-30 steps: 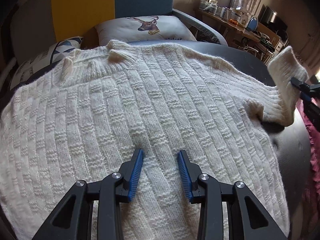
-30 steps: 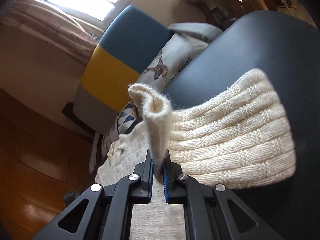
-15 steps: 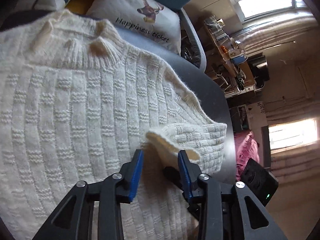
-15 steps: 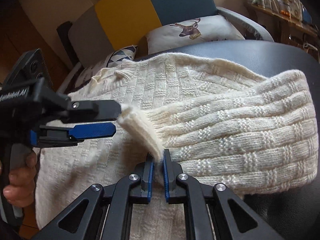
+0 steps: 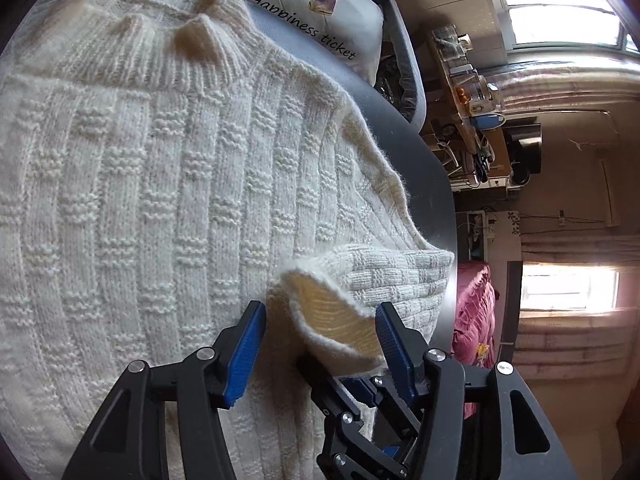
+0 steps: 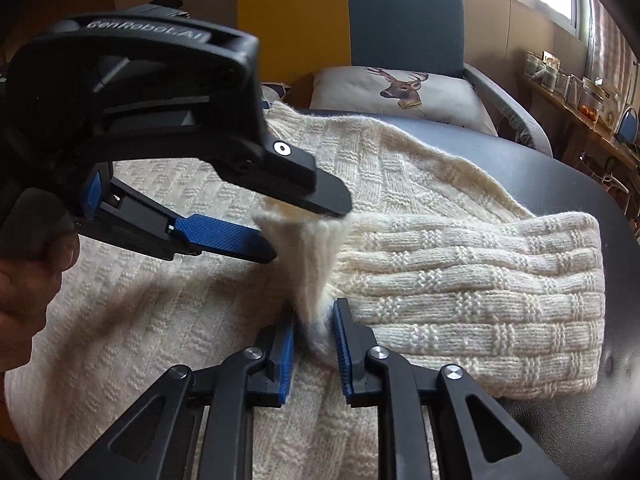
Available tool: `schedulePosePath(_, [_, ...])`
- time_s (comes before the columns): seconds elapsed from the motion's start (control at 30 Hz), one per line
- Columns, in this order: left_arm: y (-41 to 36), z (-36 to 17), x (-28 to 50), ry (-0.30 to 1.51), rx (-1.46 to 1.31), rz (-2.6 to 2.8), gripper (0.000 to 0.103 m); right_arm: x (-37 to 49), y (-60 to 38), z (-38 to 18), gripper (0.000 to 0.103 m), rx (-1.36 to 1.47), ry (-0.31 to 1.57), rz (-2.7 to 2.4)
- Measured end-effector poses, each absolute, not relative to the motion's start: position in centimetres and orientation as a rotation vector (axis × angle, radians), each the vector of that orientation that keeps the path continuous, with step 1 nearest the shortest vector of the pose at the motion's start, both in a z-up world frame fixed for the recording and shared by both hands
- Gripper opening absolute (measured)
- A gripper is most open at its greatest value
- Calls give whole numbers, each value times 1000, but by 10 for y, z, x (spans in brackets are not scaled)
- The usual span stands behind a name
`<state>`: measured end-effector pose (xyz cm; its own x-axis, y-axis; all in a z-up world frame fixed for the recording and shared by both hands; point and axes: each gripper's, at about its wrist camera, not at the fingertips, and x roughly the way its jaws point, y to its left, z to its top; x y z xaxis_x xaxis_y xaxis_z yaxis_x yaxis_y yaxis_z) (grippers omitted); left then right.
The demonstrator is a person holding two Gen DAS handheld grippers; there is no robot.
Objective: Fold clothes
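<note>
Deer cushion, yellow/teal chair back, cluttered desk, pink cloth

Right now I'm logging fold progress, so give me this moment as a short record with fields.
garment: cream knit sweater, spread flat on the dark table
sleeve: folded in over the body, sleeve cuff raised
right hand-held gripper: jaws narrowly apart, cuff between them, grip uncertain
left hand-held gripper: open, fingers either side of the cuff
background: deer pillow on a yellow and blue chair
</note>
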<state>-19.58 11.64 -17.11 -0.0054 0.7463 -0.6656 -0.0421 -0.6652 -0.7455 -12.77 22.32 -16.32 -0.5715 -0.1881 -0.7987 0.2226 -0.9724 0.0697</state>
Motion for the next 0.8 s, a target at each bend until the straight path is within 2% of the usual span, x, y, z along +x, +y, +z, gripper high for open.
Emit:
schedulePosePath(0.1, [128,-171,-195,-688,-1710,1721,56,-128,223,-164,18,1301,88,-2598])
schedulePosePath(0.2, [124,-176,-200,-790,-1770,1600,63,-126,220,-166,18,1277,156,-2601])
schedulePosePath(0.3, [119,-163,-204,-740,-1743,1664,65,-127,218,-167,19,1262,211,-2604])
schedulePosePath(0.43, [123,-161,-203,-662,-1749,1706,64,-131,224,-167,19,1266,159,-2607])
schedulePosePath(0.5, [129,-164,-200,-610,-1763,1724,54,-133,230,-166,19,1266,114,-2610])
schedulePosePath(0.57, [133,-171,-195,-538,-1799,1753,20,-134,237,-164,19,1267,55,-2618])
schedulePosePath(0.63, [134,-173,-191,-524,-1787,1776,8,-132,247,-160,22,1258,-27,-2629])
schedulePosePath(0.7, [132,-168,-189,-537,-1741,1806,7,-127,264,-155,23,1251,-194,-2632])
schedulePosePath(0.8, [130,-146,-187,-558,-1648,1853,7,-104,305,-153,27,1207,-673,-2553])
